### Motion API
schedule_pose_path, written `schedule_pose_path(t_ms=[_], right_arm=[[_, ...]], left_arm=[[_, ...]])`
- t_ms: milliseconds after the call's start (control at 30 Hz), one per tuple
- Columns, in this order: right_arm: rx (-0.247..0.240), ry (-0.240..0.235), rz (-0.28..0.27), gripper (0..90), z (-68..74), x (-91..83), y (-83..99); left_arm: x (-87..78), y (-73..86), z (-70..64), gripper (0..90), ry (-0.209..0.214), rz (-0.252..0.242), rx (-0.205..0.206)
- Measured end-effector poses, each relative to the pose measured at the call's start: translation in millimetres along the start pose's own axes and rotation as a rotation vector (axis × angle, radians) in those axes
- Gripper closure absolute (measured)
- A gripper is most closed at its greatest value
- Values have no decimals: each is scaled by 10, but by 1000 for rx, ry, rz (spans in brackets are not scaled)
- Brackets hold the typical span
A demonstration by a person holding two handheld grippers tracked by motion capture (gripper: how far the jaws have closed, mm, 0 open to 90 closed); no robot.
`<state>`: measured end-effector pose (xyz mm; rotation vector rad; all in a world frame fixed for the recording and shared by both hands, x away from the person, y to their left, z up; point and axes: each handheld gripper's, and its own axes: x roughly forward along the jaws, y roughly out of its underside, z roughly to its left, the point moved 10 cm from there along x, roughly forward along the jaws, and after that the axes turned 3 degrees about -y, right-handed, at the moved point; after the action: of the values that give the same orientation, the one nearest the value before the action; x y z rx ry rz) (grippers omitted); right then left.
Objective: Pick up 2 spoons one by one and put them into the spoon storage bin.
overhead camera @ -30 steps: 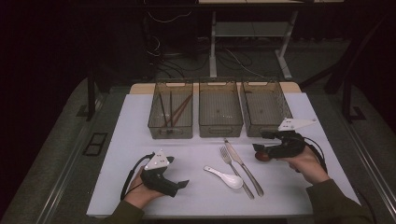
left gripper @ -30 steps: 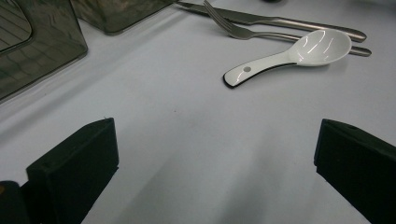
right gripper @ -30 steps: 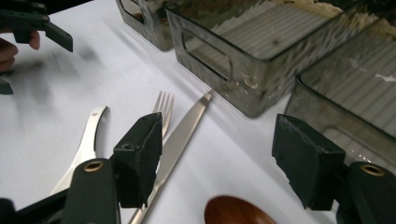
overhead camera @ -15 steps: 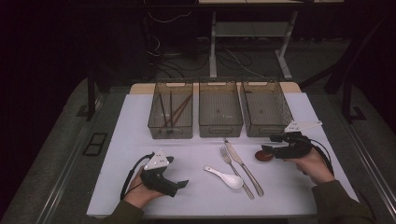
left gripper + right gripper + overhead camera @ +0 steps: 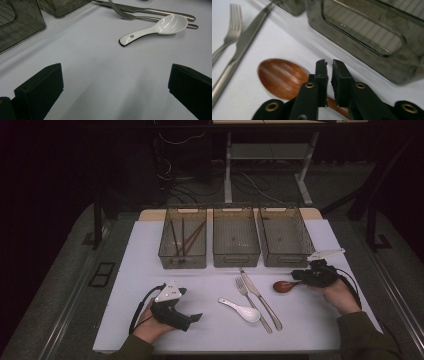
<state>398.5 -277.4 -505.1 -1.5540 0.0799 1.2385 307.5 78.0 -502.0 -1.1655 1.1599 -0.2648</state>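
Note:
A brown wooden spoon (image 5: 283, 286) (image 5: 282, 77) lies on the white table right of the knife, its handle running under my right gripper (image 5: 296, 276) (image 5: 328, 67). That gripper's jaws stand almost together just above the handle, with nothing clamped between them. A white ceramic spoon (image 5: 241, 309) (image 5: 160, 27) lies at the middle front. My left gripper (image 5: 196, 317) (image 5: 115, 82) rests at the front left, open wide, pointing toward the white spoon with bare table between its jaws.
A fork (image 5: 251, 304) (image 5: 227, 42) and a knife (image 5: 261, 299) (image 5: 244, 45) lie side by side between the two spoons. Three wire-mesh bins stand in a row behind: the left bin (image 5: 165, 251) holds chopsticks, the middle bin (image 5: 236, 257) and the right bin (image 5: 286, 259) hold nothing visible.
My right gripper and hand have slid a little to the right, away from the wooden spoon's bowl. The spoon has stayed put. The left gripper has not moved.

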Motion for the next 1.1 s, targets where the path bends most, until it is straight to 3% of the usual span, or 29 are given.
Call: schedule_pose_path(t_ms=[100, 433, 1100], right_arm=[[13, 15, 12, 891, -79, -7, 37], [37, 65, 65, 892, -279, -3, 188], [44, 99, 105, 893, -352, -223, 407]], left_arm=[[0, 0, 0, 0, 0, 0, 0], [4, -1, -4, 0, 2, -1, 1], [7, -2, -15, 0, 3, -2, -3]])
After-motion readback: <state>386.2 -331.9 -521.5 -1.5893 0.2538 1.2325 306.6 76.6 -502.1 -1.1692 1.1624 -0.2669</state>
